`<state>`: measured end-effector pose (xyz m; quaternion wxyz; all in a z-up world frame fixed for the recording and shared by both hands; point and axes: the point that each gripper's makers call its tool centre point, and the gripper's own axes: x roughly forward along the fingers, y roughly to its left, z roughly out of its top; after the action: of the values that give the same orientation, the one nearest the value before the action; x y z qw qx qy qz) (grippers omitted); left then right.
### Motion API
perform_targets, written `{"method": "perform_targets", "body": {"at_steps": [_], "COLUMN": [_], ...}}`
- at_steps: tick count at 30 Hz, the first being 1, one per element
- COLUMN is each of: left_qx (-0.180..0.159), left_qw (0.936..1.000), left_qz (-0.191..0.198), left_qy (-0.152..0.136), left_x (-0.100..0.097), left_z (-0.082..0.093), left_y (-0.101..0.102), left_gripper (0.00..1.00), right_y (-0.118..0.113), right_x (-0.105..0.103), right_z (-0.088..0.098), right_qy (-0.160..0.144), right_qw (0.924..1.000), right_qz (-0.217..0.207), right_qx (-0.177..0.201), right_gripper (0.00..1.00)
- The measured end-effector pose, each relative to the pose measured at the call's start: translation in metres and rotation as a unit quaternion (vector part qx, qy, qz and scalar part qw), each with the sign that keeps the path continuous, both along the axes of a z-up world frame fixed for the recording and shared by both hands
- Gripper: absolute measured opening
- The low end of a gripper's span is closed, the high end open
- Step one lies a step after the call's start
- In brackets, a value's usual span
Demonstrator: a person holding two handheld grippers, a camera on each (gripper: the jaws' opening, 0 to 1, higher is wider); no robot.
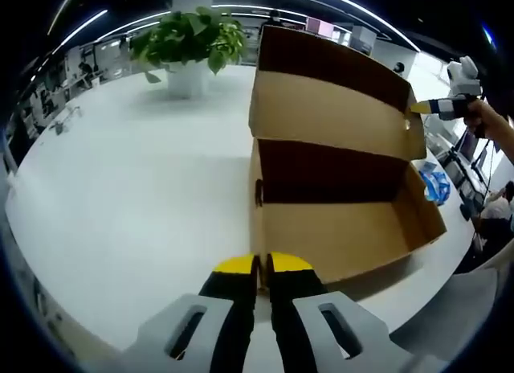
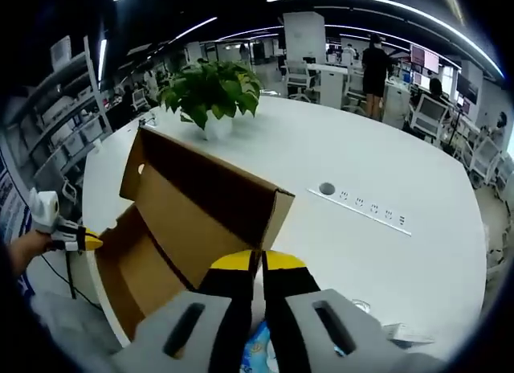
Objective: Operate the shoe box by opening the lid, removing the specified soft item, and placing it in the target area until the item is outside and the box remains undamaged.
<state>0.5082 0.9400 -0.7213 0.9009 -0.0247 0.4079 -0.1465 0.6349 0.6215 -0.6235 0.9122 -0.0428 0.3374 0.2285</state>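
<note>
Brown corrugated cardboard shoe box (image 1: 345, 220) seen on the round white table (image 1: 128, 188), lid (image 1: 329, 92) raised and standing up behind the open tray. In the left gripper view the box's long axis runs from the near short wall, touching the left gripper (image 1: 263, 267), away to the right.

Left gripper: yellow-tipped black jaws pressed together on the rim of that short wall; judged to be pinching the cardboard to steady the box. Right gripper (image 2: 257, 264): jaws drawn together at the lid's free corner; whether cardboard is pinched between them cannot be told. Its yellow tip is also seen in the left gripper view at the lid's far corner.

Tray interior, as far as visible, is bare brown card; no soft item is made out inside. A soft blue-and-white packet (image 1: 434, 182) lies on the table just beside the box's far end, seen again under the right jaws (image 2: 259, 350). This may be the item, already out; not certain.

The right gripper is judged nearer to it.

A potted green plant (image 2: 210, 96) and a strip of sockets (image 2: 365, 206) stand well apart. No brand or legible writing is seen.
</note>
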Motion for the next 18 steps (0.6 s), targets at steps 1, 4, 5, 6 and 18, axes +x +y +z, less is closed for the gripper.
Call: {"method": "perform_targets", "body": {"at_steps": [1, 4, 5, 6, 18], "left_qx": [0.000, 0.003, 0.004, 0.003, 0.008], "left_qw": [1.0000, 1.0000, 1.0000, 1.0000, 1.0000], "left_qz": [0.001, 0.001, 0.001, 0.001, -0.001], "left_qy": [0.001, -0.001, -0.001, -0.001, -0.003], "left_x": [0.000, 0.000, 0.000, 0.000, -0.002], "left_z": [0.000, 0.000, 0.000, 0.000, 0.000], "left_y": [0.000, 0.000, 0.000, 0.001, 0.001], "left_gripper": [0.02, 0.02, 0.02, 0.02, 0.01], "right_y": [0.000, 0.000, -0.001, -0.001, 0.001], "right_x": [-0.002, -0.010, -0.013, -0.015, -0.038], "right_z": [0.001, 0.002, 0.002, 0.003, 0.011], "right_qy": [-0.007, -0.025, -0.028, -0.030, -0.042], "right_qw": [1.0000, 0.9995, 0.9994, 0.9994, 0.9990], "right_qz": [0.003, 0.004, 0.003, 0.003, -0.005], "right_qx": [-0.006, -0.018, -0.019, -0.019, 0.010], "right_gripper": [0.01, 0.01, 0.01, 0.01, 0.01]}}
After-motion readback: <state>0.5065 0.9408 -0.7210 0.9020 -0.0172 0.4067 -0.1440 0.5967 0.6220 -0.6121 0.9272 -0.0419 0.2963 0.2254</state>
